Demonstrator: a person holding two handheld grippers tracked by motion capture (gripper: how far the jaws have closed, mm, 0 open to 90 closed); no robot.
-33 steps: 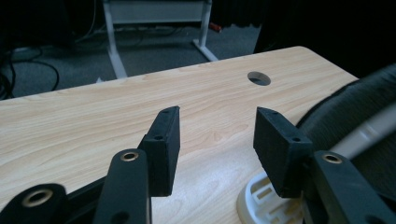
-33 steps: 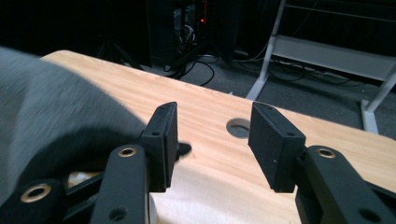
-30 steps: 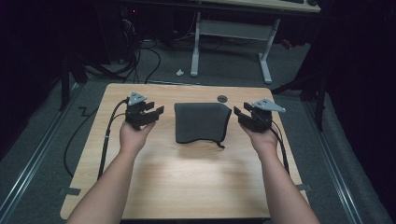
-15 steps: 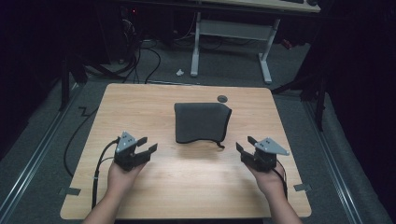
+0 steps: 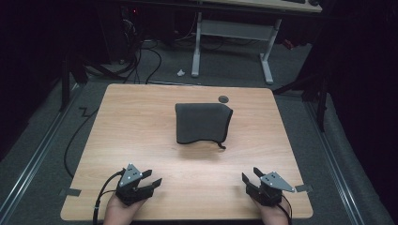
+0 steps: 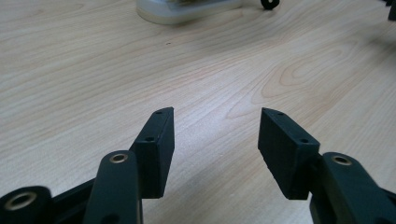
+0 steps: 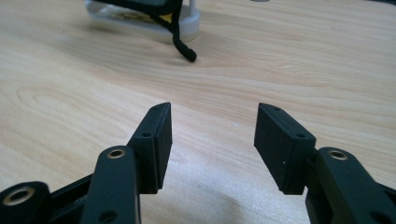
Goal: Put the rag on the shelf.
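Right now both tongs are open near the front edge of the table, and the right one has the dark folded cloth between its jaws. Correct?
Not quite. Both tongs are open near the front edge, but the right tongs hold nothing: the right gripper view shows bare wood between the jaws. The dark folded cloth lies apart, mid-table, as the high view shows. The left tongs are empty too.

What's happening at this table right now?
A person sits at a wooden table with a gripper in each hand. The left gripper and the right gripper are low over the near edge, apart from everything, with nothing between their jaws, which have just been opening. A folded dark cloth lies alone in the middle of the table, a short cord sticking out at its near right corner. Neither gripper touches it; the cloth appears to be folded already.
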